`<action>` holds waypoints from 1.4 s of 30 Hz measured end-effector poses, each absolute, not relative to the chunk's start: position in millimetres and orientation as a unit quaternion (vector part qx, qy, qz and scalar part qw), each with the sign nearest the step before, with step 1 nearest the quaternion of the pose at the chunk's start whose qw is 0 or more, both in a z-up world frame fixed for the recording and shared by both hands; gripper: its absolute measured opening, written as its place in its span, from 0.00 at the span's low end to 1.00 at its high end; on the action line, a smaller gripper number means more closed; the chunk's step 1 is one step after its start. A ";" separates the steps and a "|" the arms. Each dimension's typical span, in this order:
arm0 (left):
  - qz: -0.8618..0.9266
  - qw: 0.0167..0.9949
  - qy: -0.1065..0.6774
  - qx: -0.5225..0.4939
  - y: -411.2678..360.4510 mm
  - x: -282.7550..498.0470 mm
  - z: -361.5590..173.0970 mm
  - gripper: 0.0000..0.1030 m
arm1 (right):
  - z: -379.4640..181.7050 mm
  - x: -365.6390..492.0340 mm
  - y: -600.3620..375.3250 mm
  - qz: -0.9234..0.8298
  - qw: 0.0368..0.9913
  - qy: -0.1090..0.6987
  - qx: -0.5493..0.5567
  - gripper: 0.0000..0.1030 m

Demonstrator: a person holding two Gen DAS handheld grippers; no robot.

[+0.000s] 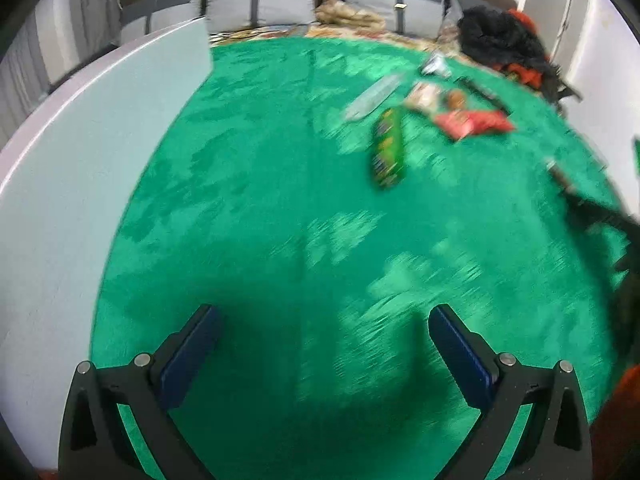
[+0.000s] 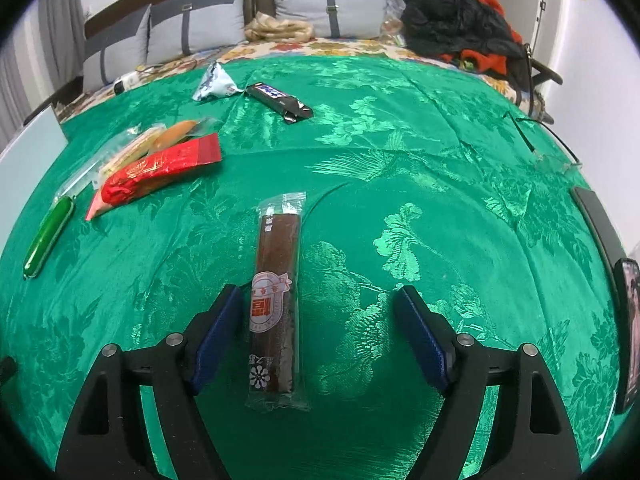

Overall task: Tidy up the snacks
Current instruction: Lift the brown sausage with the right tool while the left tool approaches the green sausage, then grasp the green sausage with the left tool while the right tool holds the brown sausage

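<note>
A long brown snack bar in clear wrap (image 2: 277, 292) lies flat on the green cloth (image 2: 420, 184), lengthwise between the fingers of my right gripper (image 2: 319, 294). That gripper is open, and its blue pads do not press the bar, which lies close to the left pad. Further left lie a red packet (image 2: 154, 174), a green stick snack (image 2: 48, 232), a clear-wrapped bun (image 2: 160, 138), a dark chocolate bar (image 2: 278, 100) and a pale pouch (image 2: 214, 82). My left gripper (image 1: 324, 312) is open over bare cloth, far from the blurred green snack (image 1: 387, 148) and red packet (image 1: 472, 120).
A pale board or wall panel (image 1: 60, 184) borders the cloth on the left. Grey cushions (image 2: 192, 28) and a heap of black and orange clothing (image 2: 460, 24) lie at the back. A phone (image 2: 630, 320) and dark items sit at the right edge.
</note>
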State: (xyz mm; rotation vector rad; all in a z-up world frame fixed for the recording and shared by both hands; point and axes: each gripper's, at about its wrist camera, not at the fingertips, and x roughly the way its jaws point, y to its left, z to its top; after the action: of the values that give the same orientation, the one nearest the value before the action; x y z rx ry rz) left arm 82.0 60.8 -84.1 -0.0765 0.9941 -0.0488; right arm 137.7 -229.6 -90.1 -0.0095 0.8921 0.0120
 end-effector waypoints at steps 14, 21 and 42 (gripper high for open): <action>-0.043 0.849 0.527 0.011 9.1 213.1 -75.1 0.77 | -89.9 137.7 -230.3 0.006 0.902 0.432 -0.004 0.80; -0.051 0.848 0.526 0.028 7.2 216.4 -85.1 0.33 | -89.9 137.8 -230.4 0.006 0.902 0.432 -0.004 0.80; -0.071 0.854 0.510 -0.072 51.6 92.7 -74.6 0.22 | -80.3 141.2 -272.0 0.138 0.870 0.458 0.121 0.82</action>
State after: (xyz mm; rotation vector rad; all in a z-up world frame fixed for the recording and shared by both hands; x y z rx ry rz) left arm 92.7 51.6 -74.6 -0.1512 1.0736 -0.1494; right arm 141.2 -272.0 -80.3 0.2525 0.9582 0.2880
